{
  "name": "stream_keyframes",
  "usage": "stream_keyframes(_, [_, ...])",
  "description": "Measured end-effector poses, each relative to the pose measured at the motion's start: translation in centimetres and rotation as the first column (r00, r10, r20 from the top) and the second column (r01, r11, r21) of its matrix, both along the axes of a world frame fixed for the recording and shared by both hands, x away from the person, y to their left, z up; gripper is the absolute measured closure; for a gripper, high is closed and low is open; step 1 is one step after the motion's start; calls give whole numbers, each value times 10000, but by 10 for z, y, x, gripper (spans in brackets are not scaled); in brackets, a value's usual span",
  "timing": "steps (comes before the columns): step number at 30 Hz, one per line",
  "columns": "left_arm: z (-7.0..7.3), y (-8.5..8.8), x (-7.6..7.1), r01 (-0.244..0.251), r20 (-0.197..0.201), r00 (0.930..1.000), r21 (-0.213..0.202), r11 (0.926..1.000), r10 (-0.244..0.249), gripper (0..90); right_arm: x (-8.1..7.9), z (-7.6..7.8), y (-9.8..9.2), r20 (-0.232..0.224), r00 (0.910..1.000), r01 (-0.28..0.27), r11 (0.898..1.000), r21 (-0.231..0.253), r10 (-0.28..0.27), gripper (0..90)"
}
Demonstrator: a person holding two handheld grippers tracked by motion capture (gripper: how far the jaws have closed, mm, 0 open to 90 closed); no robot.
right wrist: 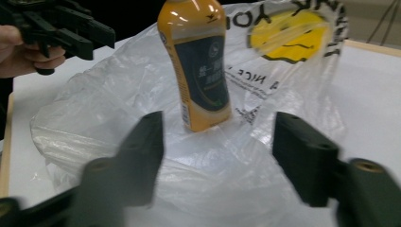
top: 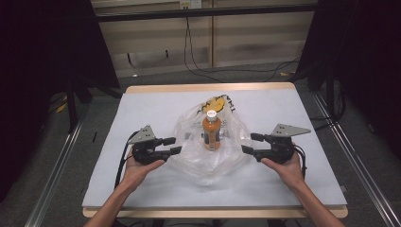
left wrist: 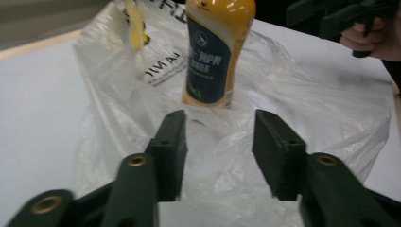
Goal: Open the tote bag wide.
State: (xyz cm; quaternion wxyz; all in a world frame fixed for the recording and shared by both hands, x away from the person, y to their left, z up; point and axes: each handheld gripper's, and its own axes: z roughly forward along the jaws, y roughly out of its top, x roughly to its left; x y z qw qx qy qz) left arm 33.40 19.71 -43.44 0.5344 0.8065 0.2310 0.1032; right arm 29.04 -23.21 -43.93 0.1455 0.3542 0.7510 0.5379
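From above, the orange bottle [top: 211, 133] stands upright at the frame's centre on a crumpled clear plastic bag [top: 189, 158], with my left gripper [top: 173, 145] and right gripper [top: 249, 143] on either side, jaws apart and empty. In my left gripper view the bag [left wrist: 326, 123] looks thin, slippery and soft, best pinched at a rim fold. In my right gripper view the bottle [right wrist: 198, 61] looks rigid, smooth and top-heavy.

glossy plastic bottle [top: 211, 132] in thin, crinkled clear plastic bag [top: 191, 158].
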Motion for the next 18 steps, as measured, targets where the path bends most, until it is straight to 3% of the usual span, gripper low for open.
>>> stream_keyframes(4, [0, 10, -7, -473, 39, 9989, 145, 9988, 472, 241, -14, 4, -14, 192, 9973, 705, 9974, 134, -708, 94])
stream_keyframes(8, [-4, 20, -16, -701, -3, 9975, 201, 9973, 701, 137, -26, 6, -26, 341, 9911, 1285, 9916, 155, -1290, 46])
stream_keyframes(11, [-6, 30, -22, -988, -387, 9944, -115, 9950, 983, 74, -36, 5, -34, 371, 9858, 1636, 9865, 51, -1637, 39])
stream_keyframes(13, [-9, 40, -26, -1306, -280, 9911, -44, 9914, 1305, 53, -43, 3, -41, 386, 9832, 1781, 9840, 54, -1782, 43])
stream_keyframes(15, [-14, 49, -29, -1598, -305, 9868, -264, 9868, 1590, 36, -49, 0, -47, 375, 9766, 2108, 9770, 305, -2119, 40])
stream_keyframes(18, [-16, 57, -31, -1862, -157, 9824, -202, 9823, 1859, 30, -50, -3, -48, 276, 9756, 2176, 9760, 132, -2179, 45])
